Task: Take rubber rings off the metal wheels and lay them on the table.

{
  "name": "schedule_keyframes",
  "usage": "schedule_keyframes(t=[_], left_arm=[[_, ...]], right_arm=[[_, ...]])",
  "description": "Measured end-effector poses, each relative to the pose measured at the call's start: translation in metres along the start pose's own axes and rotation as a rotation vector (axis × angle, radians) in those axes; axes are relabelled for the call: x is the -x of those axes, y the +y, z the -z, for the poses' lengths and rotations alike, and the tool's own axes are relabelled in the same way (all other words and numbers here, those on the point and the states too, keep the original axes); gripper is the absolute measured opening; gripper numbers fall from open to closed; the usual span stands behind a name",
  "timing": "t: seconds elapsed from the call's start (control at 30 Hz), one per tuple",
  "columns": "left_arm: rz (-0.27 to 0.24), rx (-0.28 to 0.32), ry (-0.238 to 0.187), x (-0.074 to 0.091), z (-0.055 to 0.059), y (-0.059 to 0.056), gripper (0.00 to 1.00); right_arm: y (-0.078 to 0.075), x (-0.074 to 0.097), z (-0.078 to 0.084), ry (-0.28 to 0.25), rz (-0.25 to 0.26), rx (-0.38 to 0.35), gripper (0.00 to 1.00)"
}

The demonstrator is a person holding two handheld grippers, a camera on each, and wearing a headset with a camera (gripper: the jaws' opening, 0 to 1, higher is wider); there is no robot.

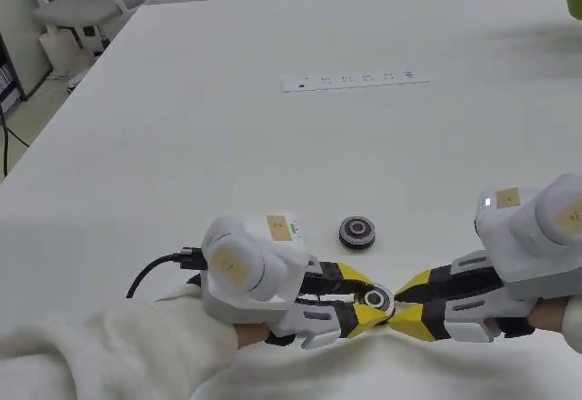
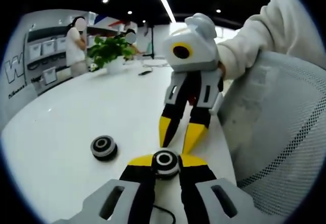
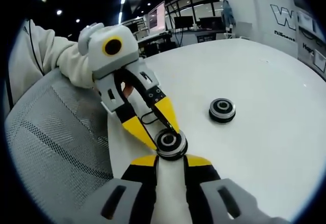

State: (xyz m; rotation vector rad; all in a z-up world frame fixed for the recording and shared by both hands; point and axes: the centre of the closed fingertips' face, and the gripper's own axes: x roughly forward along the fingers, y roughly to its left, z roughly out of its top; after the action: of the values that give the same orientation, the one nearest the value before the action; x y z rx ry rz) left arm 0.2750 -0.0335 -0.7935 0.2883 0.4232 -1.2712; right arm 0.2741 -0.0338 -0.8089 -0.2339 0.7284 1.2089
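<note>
Wheel point(image 2: 166, 163) in left gripper point(image 2: 166, 159), right gripper point(image 2: 177, 136) ajar

power strip point(image 1: 355, 80) lying flat; white chairs point(image 1: 86, 5) behind; potted plant point(image 2: 109, 51).

The head view looks down and forward over the bench point(image 1: 273, 145) from above. The two gripper views sit low and close, facing each other across the held wheel point(image 2: 166, 162); all three share the loose wheel point(image 1: 357, 232).
</note>
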Motion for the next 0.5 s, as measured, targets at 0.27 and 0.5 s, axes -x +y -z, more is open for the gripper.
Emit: schedule_keyframes(t=[0.27,0.5], left_arm=[[-0.014,-0.002,-0.001,0.0035,-0.0004,0.0025,0.14],[-0.013,0.000,-0.006,0.0029,-0.0009,0.0021,0.14]], right_arm=[[-0.0006,-0.0012,0.0003,-0.006,0.004,0.001,0.15],[-0.0018,-0.0021,0.0023,0.004,0.013,0.028,0.13]])
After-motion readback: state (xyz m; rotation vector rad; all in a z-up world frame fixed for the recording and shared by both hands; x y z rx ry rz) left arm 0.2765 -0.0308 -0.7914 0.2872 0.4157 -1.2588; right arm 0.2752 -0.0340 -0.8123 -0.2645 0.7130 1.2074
